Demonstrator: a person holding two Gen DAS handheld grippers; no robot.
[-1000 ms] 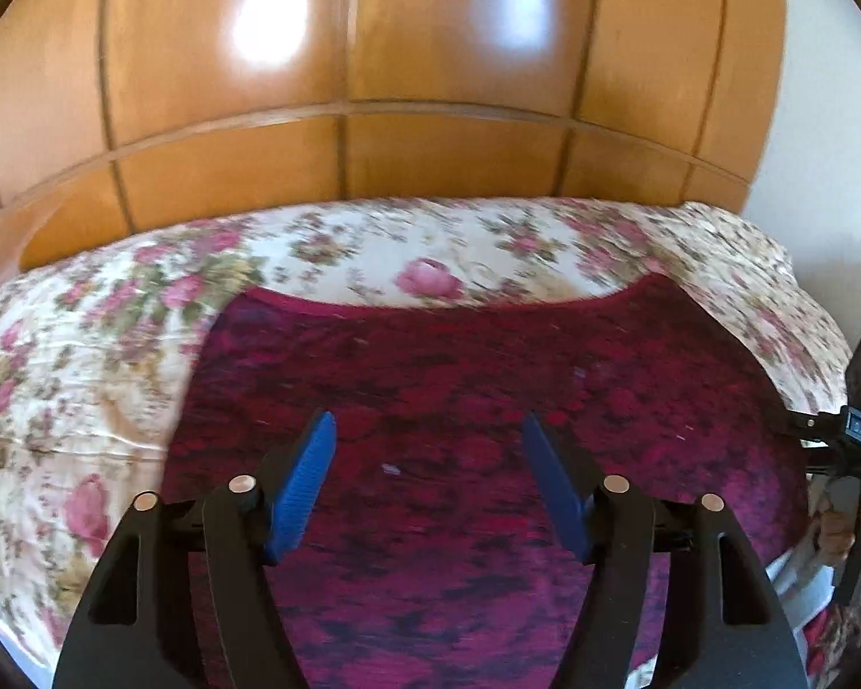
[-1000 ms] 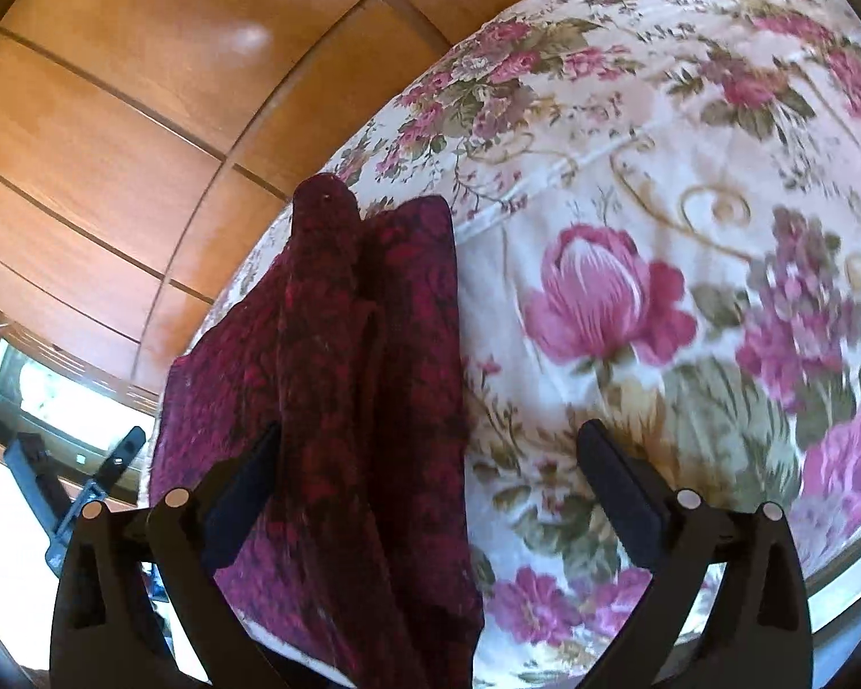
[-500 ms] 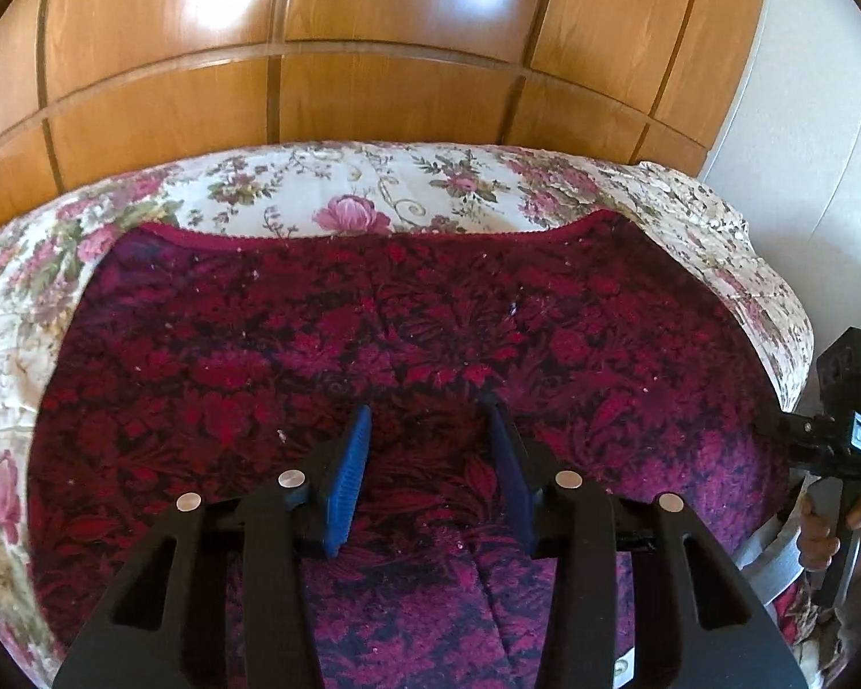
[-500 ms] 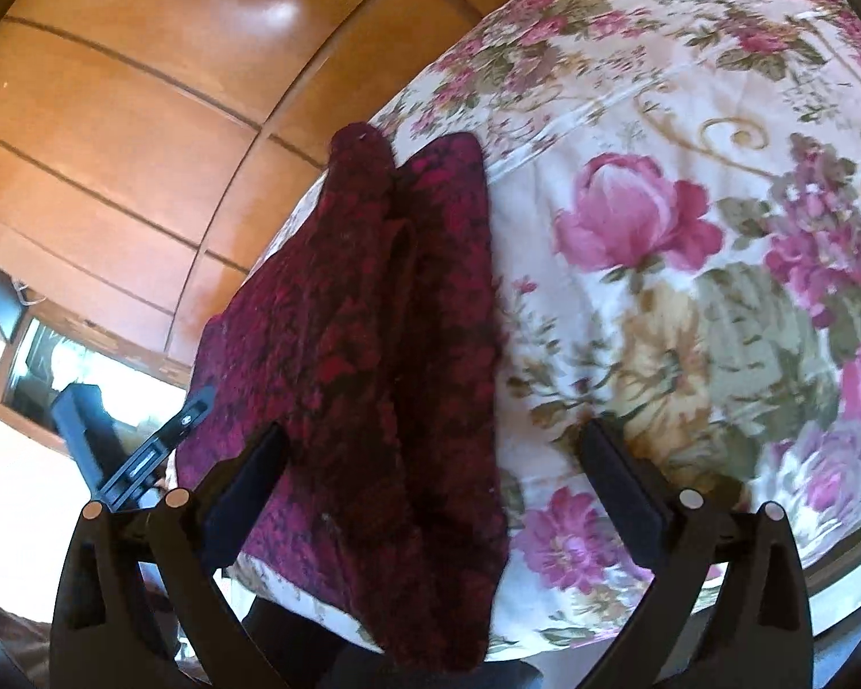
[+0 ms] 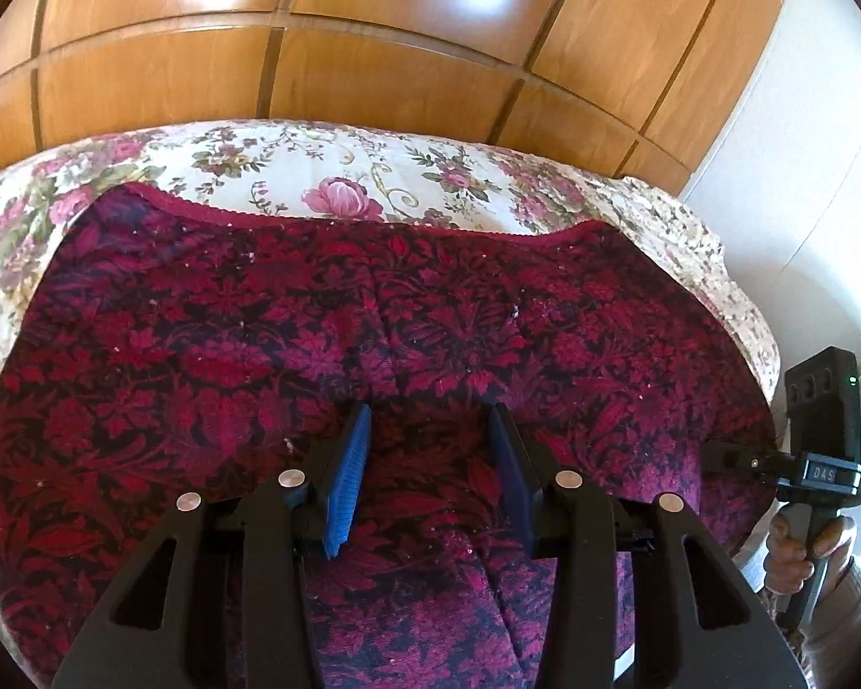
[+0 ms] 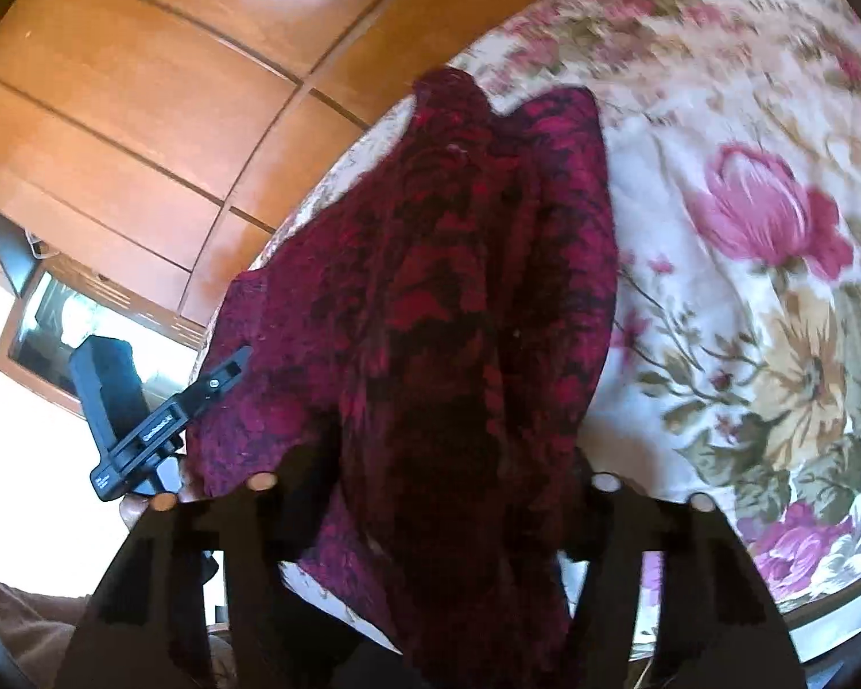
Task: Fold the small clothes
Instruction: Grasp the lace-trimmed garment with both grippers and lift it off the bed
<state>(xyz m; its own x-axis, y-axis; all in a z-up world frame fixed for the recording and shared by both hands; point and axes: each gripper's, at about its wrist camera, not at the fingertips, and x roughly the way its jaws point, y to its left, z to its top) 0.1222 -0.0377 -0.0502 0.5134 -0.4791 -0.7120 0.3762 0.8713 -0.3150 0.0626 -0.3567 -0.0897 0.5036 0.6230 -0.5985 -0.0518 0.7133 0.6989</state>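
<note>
A dark red floral-patterned garment point(image 5: 430, 316) lies spread flat on a flowered bedspread point(image 5: 344, 166). My left gripper point(image 5: 429, 419), with blue pads, stands half closed with its tips down on the near middle of the cloth. A low ridge of fabric lies between the pads, but they do not press on it. In the blurred right wrist view, the garment's bunched edge point(image 6: 459, 287) hangs over the bed's side. It fills the gap of my right gripper point(image 6: 453, 465), whose jaws are closing on it. The cloth hides the pads.
Glossy wooden panelling point(image 5: 373, 57) rises behind the bed, with a white wall point(image 5: 803, 172) at the right. A hand point(image 5: 798, 551) holds the other gripper's handle at the bed's right edge. In the right wrist view, bedspread point(image 6: 746, 344) lies to the right and a bright framed pane point(image 6: 46, 316) far left.
My left gripper narrowed its jaws and sank onto the garment. My right gripper slid over the garment's hanging edge, and its wide jaws drew in around the cloth.
</note>
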